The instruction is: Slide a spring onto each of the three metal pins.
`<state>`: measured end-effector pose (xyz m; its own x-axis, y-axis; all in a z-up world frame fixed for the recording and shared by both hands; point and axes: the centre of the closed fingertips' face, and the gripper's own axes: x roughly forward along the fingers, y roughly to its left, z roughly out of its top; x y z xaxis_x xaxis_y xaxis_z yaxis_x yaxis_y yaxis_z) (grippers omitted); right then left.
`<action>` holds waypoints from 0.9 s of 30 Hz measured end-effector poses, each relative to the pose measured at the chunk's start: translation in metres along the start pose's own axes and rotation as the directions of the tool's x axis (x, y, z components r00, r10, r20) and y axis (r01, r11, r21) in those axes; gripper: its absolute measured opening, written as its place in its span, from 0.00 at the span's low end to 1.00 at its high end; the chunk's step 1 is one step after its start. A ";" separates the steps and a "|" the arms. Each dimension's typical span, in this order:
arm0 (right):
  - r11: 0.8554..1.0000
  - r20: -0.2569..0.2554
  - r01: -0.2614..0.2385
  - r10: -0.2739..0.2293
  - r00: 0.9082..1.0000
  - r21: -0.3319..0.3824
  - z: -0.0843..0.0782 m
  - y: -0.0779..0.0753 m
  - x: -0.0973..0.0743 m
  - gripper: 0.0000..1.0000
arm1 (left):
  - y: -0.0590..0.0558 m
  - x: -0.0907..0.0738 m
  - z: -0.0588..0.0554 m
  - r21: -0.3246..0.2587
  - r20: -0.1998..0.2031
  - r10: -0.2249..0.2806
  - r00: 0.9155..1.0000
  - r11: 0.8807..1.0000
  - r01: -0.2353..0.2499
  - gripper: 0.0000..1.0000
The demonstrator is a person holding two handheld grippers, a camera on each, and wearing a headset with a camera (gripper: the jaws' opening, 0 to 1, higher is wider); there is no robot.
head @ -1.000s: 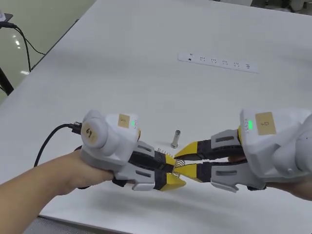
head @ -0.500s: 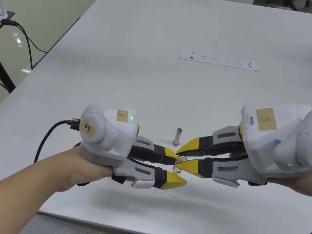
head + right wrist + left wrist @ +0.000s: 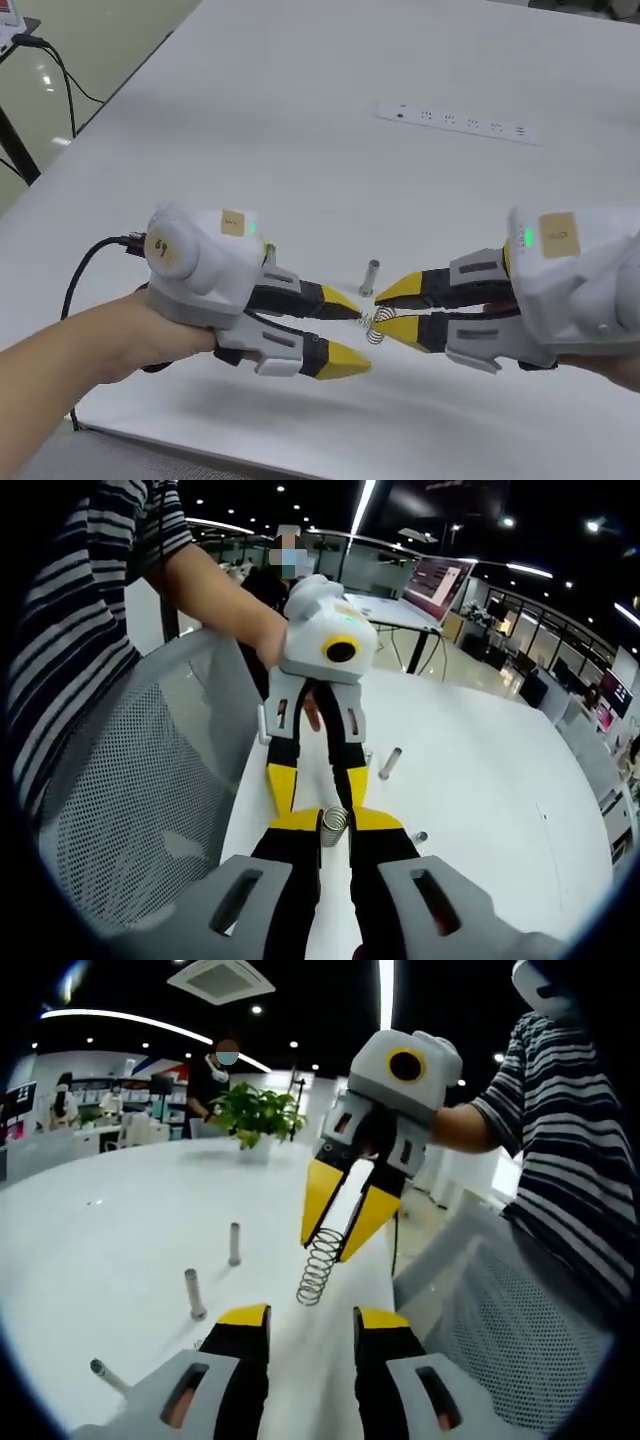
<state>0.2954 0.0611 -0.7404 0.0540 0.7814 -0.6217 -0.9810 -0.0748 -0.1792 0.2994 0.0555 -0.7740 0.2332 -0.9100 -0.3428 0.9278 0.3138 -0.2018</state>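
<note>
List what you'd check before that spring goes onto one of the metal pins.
1. Spring gripped: ok, the right gripper has its fingers closed on one end.
2. Left gripper out of the way: ok, open and touching nothing.
3. Pins standing: far pin and middle pin ok; near pin cannot tell.
4. Pins bare: ok, no spring seen on any of them.
5. Spring lined up over a pin: not ok, it hangs off to one side of them.

light bright, overhead ceiling strips (image 3: pixel 385 980) | shadows soft on white table (image 3: pixel 300 120) | glare spots on floor (image 3: pixel 90 40) | gripper views bent at edges, background possibly soft
</note>
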 end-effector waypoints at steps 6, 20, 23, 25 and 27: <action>1.000 -0.002 0.017 -0.017 1.000 0.007 -0.002 -0.004 -0.001 0.06 | 0.003 -0.014 -0.002 -0.021 0.000 0.019 1.000 1.000 -0.019 0.32; 0.998 -0.005 0.055 -0.055 0.998 0.013 -0.005 -0.013 -0.005 0.06 | 0.009 -0.035 -0.008 -0.046 -0.005 0.064 0.998 0.997 -0.064 0.48; 0.998 -0.006 0.063 -0.063 0.998 0.018 -0.007 -0.015 -0.007 0.06 | 0.012 -0.042 -0.011 -0.055 -0.004 0.082 0.997 0.995 -0.082 0.50; 0.997 -0.005 0.068 -0.068 0.998 0.021 -0.007 -0.016 -0.009 0.06 | 0.014 -0.047 -0.012 -0.062 -0.001 0.094 0.996 0.994 -0.094 0.51; 0.997 -0.006 0.073 -0.073 0.997 0.024 -0.008 -0.018 -0.010 0.06 | 0.017 -0.052 -0.014 -0.068 0.002 0.106 0.994 0.992 -0.106 0.52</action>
<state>0.3140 0.0499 -0.7366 0.1264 0.7811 -0.6114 -0.9787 -0.0024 -0.2055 0.2991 0.1116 -0.7722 0.3311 -0.8720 -0.3605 0.8760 0.4260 -0.2260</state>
